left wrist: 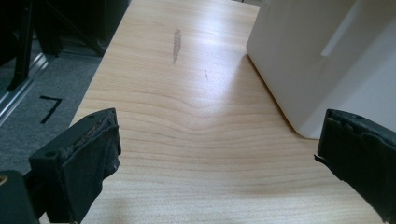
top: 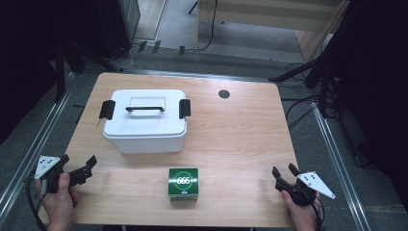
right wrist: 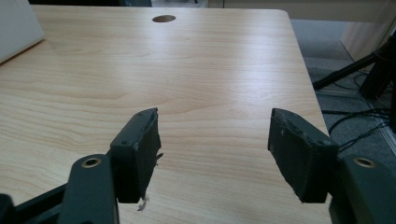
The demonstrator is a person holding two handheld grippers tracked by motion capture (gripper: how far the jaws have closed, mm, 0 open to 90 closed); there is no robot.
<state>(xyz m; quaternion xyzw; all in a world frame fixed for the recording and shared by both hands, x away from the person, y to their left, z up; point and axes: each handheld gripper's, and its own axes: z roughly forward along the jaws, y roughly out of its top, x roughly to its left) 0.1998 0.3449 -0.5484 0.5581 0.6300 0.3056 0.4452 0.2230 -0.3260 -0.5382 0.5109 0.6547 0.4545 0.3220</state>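
Both grippers' fingers stood apart with nothing between them: the left gripper (top: 77, 166) had its jaws spread wide over bare wood, and the right gripper (top: 284, 174) held its jaws open more narrowly. Between the two, near the table's front edge and well apart from either, sat a green box (top: 183, 184) marked 666. Just ahead and to the right of the left fingers (left wrist: 88, 154) rose a white lidded storage bin (top: 144, 120) on the wooden table (top: 240, 125).
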